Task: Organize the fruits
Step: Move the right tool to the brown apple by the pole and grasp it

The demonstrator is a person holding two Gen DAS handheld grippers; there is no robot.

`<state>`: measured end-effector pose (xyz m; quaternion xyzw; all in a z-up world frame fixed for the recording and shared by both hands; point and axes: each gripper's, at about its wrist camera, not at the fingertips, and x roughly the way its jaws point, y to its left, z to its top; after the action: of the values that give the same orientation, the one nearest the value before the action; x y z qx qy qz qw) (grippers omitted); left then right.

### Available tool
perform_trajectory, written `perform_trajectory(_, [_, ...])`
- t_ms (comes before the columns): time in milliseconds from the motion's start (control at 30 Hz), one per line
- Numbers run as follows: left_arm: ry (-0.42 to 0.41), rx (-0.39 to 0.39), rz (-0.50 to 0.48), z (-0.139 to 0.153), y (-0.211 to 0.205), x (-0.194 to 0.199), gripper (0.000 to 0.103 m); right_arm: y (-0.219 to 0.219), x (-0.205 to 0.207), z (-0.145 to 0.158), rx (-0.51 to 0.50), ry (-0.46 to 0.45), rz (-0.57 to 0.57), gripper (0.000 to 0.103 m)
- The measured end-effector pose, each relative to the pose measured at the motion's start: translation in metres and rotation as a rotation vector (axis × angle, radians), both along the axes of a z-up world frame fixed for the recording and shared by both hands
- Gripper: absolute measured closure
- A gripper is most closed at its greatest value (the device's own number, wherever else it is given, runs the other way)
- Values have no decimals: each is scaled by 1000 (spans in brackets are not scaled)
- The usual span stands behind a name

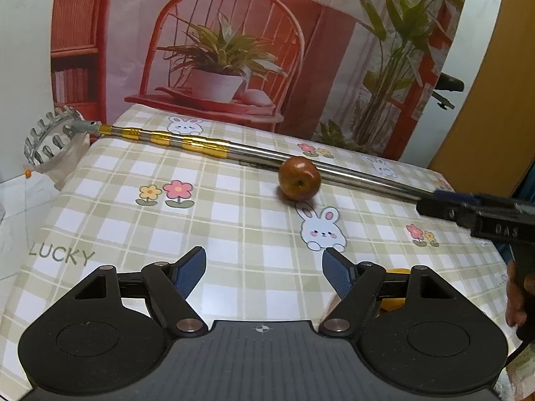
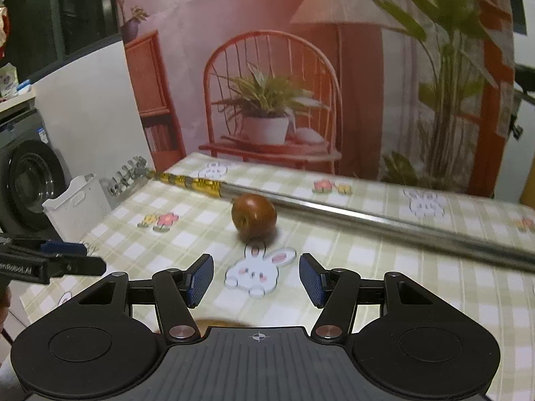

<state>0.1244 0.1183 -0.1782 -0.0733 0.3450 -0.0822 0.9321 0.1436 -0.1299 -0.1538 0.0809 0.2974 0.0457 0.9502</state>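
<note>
A brown-red apple [image 1: 300, 178] [image 2: 254, 215] lies on the checked tablecloth [image 1: 234, 227], touching a long metal fruit-picker pole [image 1: 254, 153] [image 2: 367, 215]. My left gripper [image 1: 264, 257] is open over bare cloth, well short of the apple, with nothing between its blue pads. My right gripper [image 2: 255, 264] is also open and holds nothing; it hangs above a printed rabbit, with the apple a little beyond it. A yellow-orange fruit [image 1: 396, 287] shows partly behind my left gripper's right finger. The right gripper [image 1: 431, 205] reaches in from the right edge.
The pole runs diagonally across the table, its toothed picker head [image 1: 50, 137] over the far left corner. A white plastic basket [image 2: 80, 207] and a washing machine [image 2: 30, 180] stand off the table's left side. A printed backdrop [image 1: 234, 50] hangs behind the table.
</note>
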Motion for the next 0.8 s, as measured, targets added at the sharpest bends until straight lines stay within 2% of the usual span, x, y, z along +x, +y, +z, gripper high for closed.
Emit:
perform_trajectory(267, [23, -25, 57, -8, 12, 3, 23, 5, 60, -5, -56, -100, 32, 45])
perform_trajectory(400, [44, -31, 70, -14, 16, 4, 23, 16, 100, -20, -82, -73, 60, 45])
perform_trajectory(567, [47, -30, 71, -21, 19, 5, 23, 36, 145, -48, -149, 30, 128, 42])
perform_trajectory(700, [62, -38, 65, -26, 19, 8, 23, 47, 161, -63, -208, 64, 144, 40])
perform_trajectory(800, [69, -42, 61, -30, 17, 9, 23, 50, 168, -68, -227, 77, 142, 34])
